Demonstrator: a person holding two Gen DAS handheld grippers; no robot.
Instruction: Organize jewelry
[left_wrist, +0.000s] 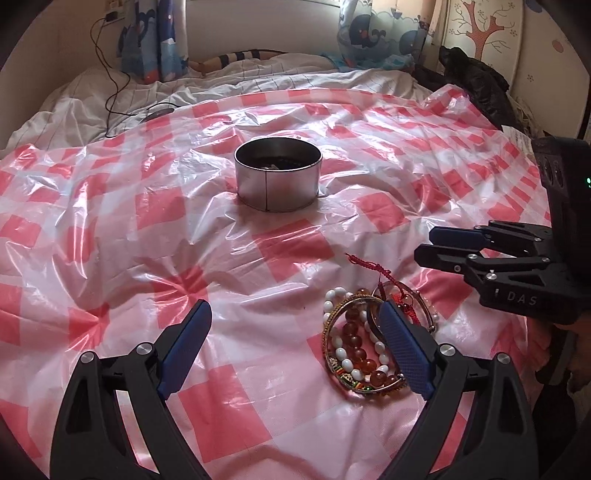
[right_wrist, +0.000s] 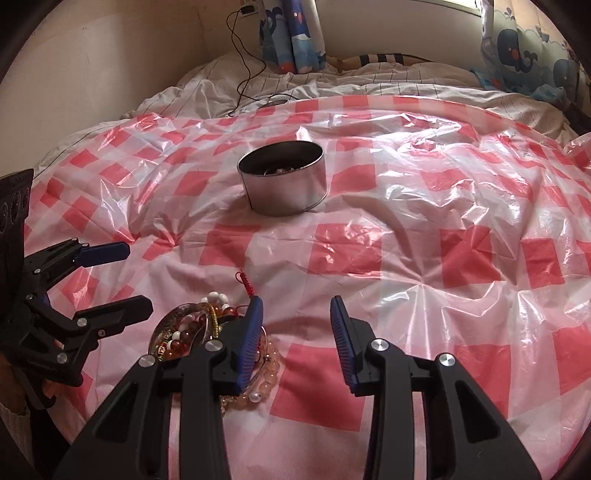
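On the bed's red-checked plastic sheet (left_wrist: 280, 254), tangled beaded bracelets (left_wrist: 358, 339) are flanked by both empty claws, left (left_wrist: 295, 343) wide open, right (right_wrist: 295, 332) partly. Several could easily get snagged together before the round metal tin (left_wrist: 277, 177) is reached.

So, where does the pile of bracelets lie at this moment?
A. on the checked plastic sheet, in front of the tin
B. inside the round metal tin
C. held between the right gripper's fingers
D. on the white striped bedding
A: the pile of bracelets lies on the checked plastic sheet, nearer the cameras than the round metal tin, and both grippers are open around nothing.
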